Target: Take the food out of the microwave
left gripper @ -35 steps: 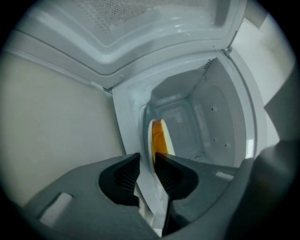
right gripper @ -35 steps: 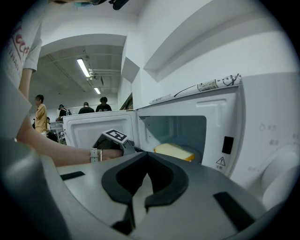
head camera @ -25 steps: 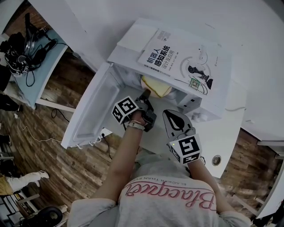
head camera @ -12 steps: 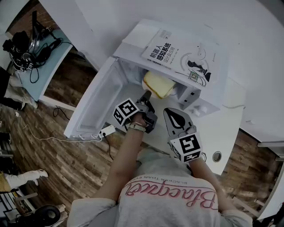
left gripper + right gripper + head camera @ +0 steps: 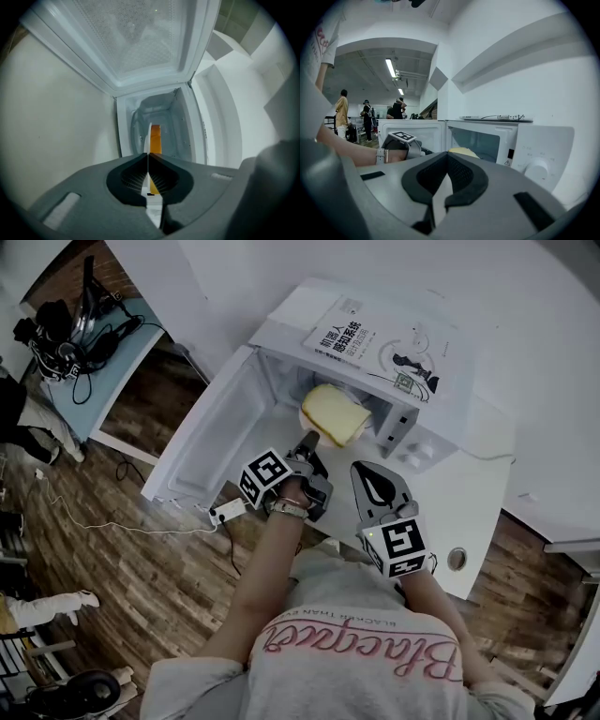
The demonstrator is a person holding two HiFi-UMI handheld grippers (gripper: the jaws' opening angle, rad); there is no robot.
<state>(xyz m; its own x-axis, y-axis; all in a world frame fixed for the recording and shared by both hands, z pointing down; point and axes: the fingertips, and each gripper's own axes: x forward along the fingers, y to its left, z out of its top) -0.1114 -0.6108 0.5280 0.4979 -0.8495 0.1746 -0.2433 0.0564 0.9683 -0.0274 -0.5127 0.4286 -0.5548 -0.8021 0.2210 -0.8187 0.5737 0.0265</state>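
Precariously, left gripper (image 5: 308, 441) clamps just the plate (image 5: 146, 138) rim — right gripper (image 5: 377, 486) closed, empty — so food (image 5: 334, 415), centre frame, may slide off.

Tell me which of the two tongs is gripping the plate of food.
The left tongs, shut on the rim of the white round plate carrying yellow food; the right tongs are shut on nothing.

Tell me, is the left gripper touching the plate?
Touching. In the left gripper view, the left gripper has its jaws pinched on the plate rim.

L gripper (image 5: 307, 441), R gripper (image 5: 368, 469): jaws together
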